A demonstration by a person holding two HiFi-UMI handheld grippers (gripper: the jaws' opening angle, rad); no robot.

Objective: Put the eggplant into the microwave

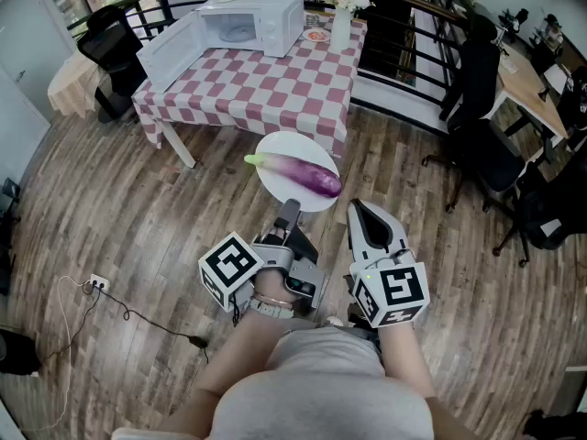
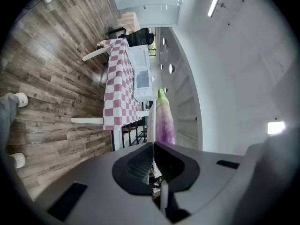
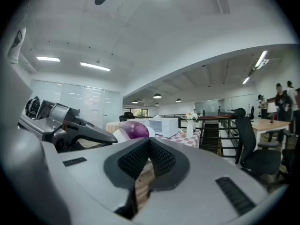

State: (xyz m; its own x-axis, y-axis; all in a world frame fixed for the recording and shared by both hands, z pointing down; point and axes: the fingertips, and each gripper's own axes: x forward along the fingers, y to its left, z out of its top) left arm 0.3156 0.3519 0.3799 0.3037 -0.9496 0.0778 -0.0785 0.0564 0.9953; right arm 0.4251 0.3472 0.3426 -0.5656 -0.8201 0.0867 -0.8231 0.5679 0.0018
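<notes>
Left claw [image 1: 291,206] pinched on the near rim of a white plate [image 1: 292,145], right claw [image 1: 359,206] closed and empty beside it; eggplant [image 1: 298,172] on the plate just ahead, lying crosswise, stem leftward; open-doored microwave [image 1: 252,21] on the checked worktop [image 1: 275,90], well beyond.

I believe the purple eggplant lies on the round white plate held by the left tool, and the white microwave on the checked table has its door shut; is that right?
Not quite: the door of the white microwave stands open, as the head view shows. The purple eggplant does lie on the round white plate, held by the left tool.
</notes>
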